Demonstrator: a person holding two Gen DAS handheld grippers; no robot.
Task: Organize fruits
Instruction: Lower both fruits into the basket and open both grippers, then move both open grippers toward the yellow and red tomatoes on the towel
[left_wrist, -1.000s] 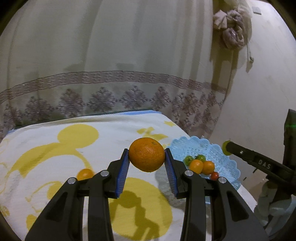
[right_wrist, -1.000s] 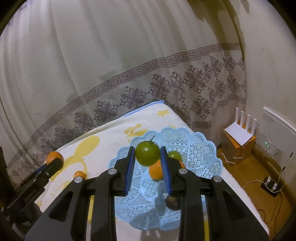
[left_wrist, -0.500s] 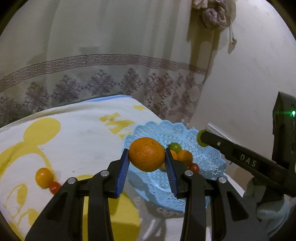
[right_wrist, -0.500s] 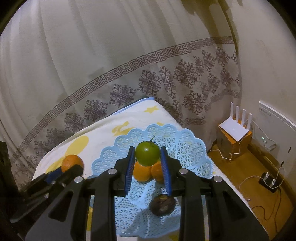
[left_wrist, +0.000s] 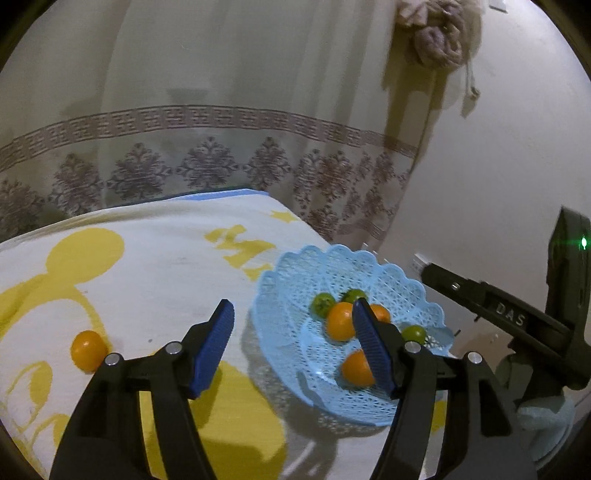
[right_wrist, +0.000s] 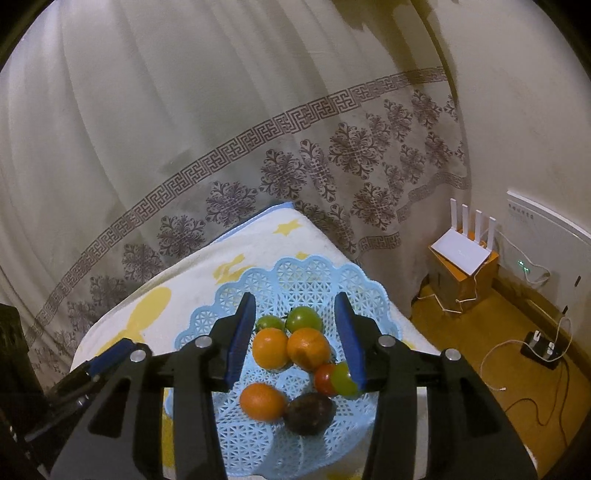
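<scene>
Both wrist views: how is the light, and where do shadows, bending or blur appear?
Left wrist view: dim warm light; the left claw throws a dark shadow on the blanket, the curtain border bows, and the edges look soft. Right wrist view: equally dim; the curtain pattern arcs strongly, while the fruits in the blue basket stay fairly sharp.

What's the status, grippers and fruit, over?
Both grippers, left and right, just opened, empty. Fruit sits in blue basket. One orange fruit left on blanket. Nothing blocking.
</scene>
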